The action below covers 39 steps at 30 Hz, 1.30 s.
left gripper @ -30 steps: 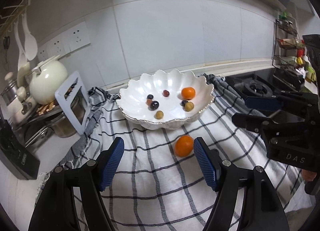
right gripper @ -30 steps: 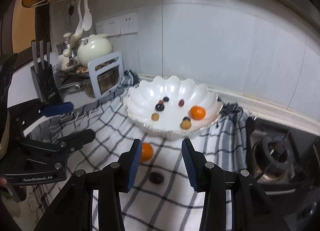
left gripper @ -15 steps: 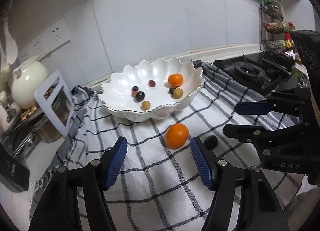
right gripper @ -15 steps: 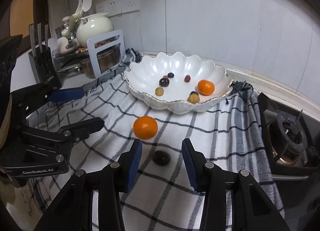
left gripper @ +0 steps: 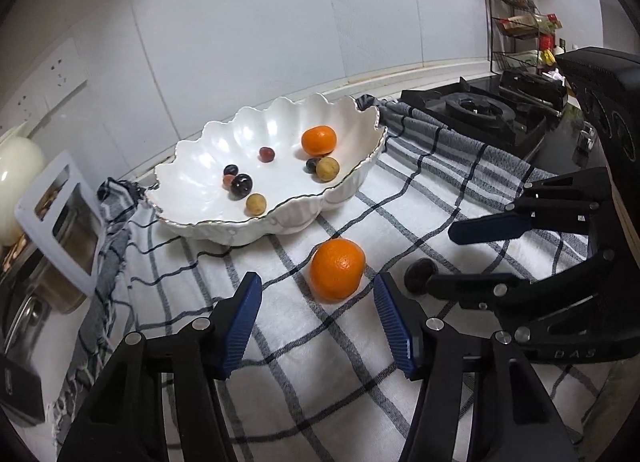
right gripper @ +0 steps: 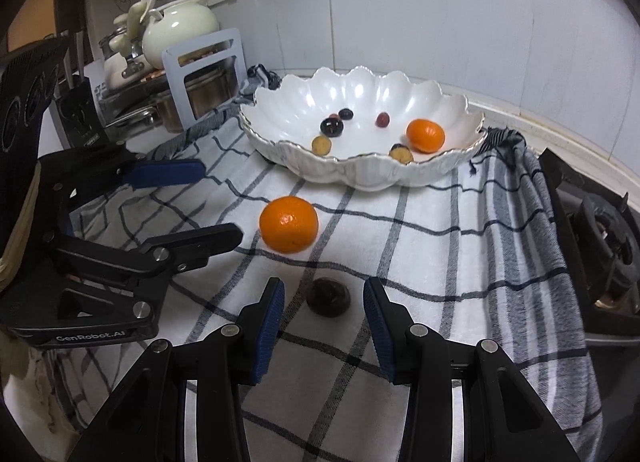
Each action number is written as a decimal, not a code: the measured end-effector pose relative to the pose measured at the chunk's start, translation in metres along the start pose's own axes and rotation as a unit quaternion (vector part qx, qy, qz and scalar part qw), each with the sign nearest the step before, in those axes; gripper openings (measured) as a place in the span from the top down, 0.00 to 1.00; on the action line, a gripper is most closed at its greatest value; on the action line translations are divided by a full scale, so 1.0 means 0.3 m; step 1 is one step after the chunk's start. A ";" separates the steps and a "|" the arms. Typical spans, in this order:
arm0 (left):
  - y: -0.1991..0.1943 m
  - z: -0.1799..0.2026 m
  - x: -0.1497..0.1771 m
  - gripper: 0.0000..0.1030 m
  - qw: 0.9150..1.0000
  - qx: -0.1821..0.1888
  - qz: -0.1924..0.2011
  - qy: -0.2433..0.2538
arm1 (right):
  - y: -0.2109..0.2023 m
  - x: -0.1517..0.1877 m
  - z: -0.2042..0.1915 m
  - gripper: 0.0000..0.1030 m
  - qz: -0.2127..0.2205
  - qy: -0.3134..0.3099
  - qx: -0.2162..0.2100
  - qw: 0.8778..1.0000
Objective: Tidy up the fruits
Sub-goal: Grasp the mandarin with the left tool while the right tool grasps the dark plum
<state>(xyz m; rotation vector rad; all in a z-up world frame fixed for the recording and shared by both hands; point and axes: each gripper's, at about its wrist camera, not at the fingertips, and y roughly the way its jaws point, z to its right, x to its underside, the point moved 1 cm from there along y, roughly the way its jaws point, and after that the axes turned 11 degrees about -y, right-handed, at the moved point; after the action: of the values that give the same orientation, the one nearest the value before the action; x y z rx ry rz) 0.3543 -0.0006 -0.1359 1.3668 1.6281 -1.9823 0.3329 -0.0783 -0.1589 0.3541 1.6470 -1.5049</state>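
Note:
A white scalloped bowl on a checked cloth holds an orange and several small dark and yellow fruits. A loose orange lies on the cloth in front of the bowl. My left gripper has the orange just ahead of its tips; its jaws are closing and the pads are clear of it. A small dark fruit lies at the tips of my right gripper, which stands open, untouched by either pad.
A black gas stove borders the cloth on the right. On the left stand a steel pot, a white rack, a cream teapot and a knife block. A spice rack stands far right.
Both grippers have sunk toward the cloth and come closer to the loose orange and the dark fruit. The left jaws have narrowed; the right jaws keep the same gap.

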 end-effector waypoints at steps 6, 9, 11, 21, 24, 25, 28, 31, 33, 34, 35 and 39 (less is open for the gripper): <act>0.048 0.003 -0.002 0.47 1.000 0.012 -0.006 0.009 | 0.029 0.010 -0.004 0.59 -0.008 -0.006 -0.003 1.000; 0.066 0.006 -0.003 0.47 1.000 0.016 -0.009 0.012 | 0.040 0.007 -0.005 0.59 -0.006 -0.012 -0.001 1.000; 0.079 0.006 -0.005 0.47 1.000 0.020 -0.012 0.011 | 0.051 0.006 -0.003 0.59 -0.008 -0.014 -0.002 1.000; 0.134 0.017 -0.024 0.52 0.999 0.043 -0.026 -0.011 | 0.094 0.009 0.001 0.65 -0.013 -0.017 -0.011 1.000; 0.153 0.018 -0.025 0.53 0.998 0.045 -0.034 -0.015 | 0.102 0.011 0.005 0.65 -0.015 -0.016 -0.014 1.000; 0.159 0.018 -0.024 0.53 0.998 0.044 -0.036 -0.015 | 0.104 0.012 0.006 0.67 -0.016 -0.016 -0.014 1.000; 0.179 0.016 -0.022 0.55 0.998 0.041 -0.042 -0.019 | 0.117 0.016 0.014 0.70 -0.022 -0.012 -0.017 1.000; 0.186 0.009 -0.022 0.61 0.998 0.034 -0.042 -0.023 | 0.119 0.014 0.019 0.70 -0.021 -0.007 -0.020 1.000; 0.187 0.007 -0.022 0.62 0.998 0.035 -0.042 -0.026 | 0.120 0.014 0.018 0.71 -0.020 -0.009 -0.019 1.000; 0.187 0.007 -0.022 0.62 0.998 0.033 -0.041 -0.027 | 0.120 0.014 0.018 0.71 -0.019 -0.008 -0.020 1.000; 0.186 0.007 -0.020 0.63 0.998 0.031 -0.041 -0.028 | 0.120 0.015 0.019 0.71 -0.018 -0.008 -0.021 1.000; 0.178 0.008 -0.020 0.64 0.998 0.022 -0.044 -0.040 | 0.115 0.014 0.025 0.71 -0.014 -0.004 -0.022 1.000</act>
<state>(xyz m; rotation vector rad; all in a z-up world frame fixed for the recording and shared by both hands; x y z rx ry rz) 0.3924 -0.0237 -0.1658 1.2334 1.6461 -2.1057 0.3574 -0.0784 -0.1845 0.3030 1.6820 -1.4870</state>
